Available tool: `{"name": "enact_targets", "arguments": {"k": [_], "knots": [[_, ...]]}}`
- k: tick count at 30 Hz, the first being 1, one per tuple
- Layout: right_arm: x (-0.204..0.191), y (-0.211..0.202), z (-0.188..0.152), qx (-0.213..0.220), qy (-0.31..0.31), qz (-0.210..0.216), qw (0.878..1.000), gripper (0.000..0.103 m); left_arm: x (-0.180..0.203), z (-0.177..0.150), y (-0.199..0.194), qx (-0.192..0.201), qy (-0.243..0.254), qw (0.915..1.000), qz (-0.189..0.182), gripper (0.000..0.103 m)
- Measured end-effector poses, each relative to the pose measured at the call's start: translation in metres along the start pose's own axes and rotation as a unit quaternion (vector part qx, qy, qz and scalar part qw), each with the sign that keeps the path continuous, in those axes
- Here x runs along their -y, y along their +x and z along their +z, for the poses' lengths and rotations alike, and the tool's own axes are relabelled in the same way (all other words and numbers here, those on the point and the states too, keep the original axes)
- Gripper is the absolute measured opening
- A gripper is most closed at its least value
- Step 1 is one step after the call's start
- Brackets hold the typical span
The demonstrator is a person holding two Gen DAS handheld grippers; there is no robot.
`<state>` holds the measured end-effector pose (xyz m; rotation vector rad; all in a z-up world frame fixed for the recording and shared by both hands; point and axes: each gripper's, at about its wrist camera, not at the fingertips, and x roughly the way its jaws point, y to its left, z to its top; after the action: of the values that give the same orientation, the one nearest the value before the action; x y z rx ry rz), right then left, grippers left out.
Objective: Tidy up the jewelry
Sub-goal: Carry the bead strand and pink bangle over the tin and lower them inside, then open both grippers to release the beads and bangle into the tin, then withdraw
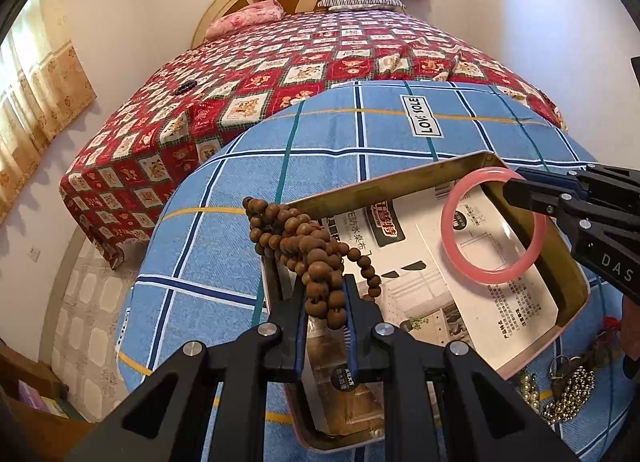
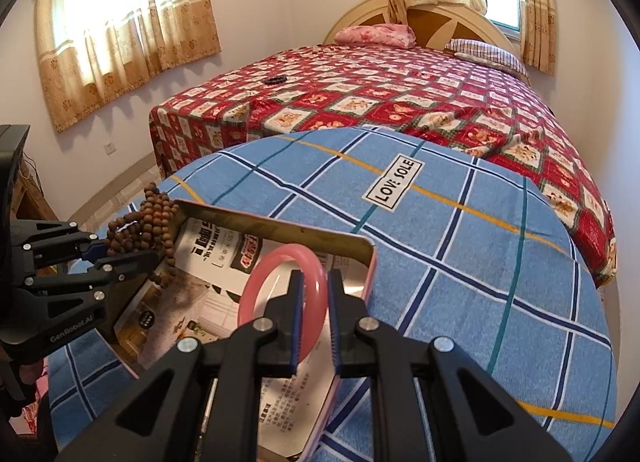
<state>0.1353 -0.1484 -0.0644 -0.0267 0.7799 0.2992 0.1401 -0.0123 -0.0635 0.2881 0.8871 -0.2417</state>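
Wooden beads [image 1: 316, 258] clamped in left hand-held gripper [image 1: 326, 304], pink bangle [image 2: 280, 294] pinched in right hand-held gripper [image 2: 314, 318], both over tin [image 1: 576, 286]; chains [image 1: 568, 394] left on surface [image 1: 360, 134].

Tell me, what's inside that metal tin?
A printed paper sheet lines the tin. The pink bangle and brown beads hang over it in the grippers. Whatever lies under the paper is covered.

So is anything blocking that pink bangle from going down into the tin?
Nothing visible. The right gripper holds the pink bangle right over the open tin, whose paper-lined floor below is bare; the wooden bead string hangs at the opposite end.
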Motion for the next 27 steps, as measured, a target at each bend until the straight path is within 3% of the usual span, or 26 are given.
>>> {"name": "enact_targets", "arguments": {"k": [23,27], "knots": [[-0.005,0.009,-0.005,-0.004,-0.030,-0.034,0.999,0.014,0.002,-0.003,0.014,-0.016,0.008,0.9998,0.003,0.016],[-0.006,0.008,-0.006,-0.001,-0.028,-0.029,0.999,0.016,0.005,-0.003,0.011,-0.015,0.012,0.9998,0.009,0.022]]}}
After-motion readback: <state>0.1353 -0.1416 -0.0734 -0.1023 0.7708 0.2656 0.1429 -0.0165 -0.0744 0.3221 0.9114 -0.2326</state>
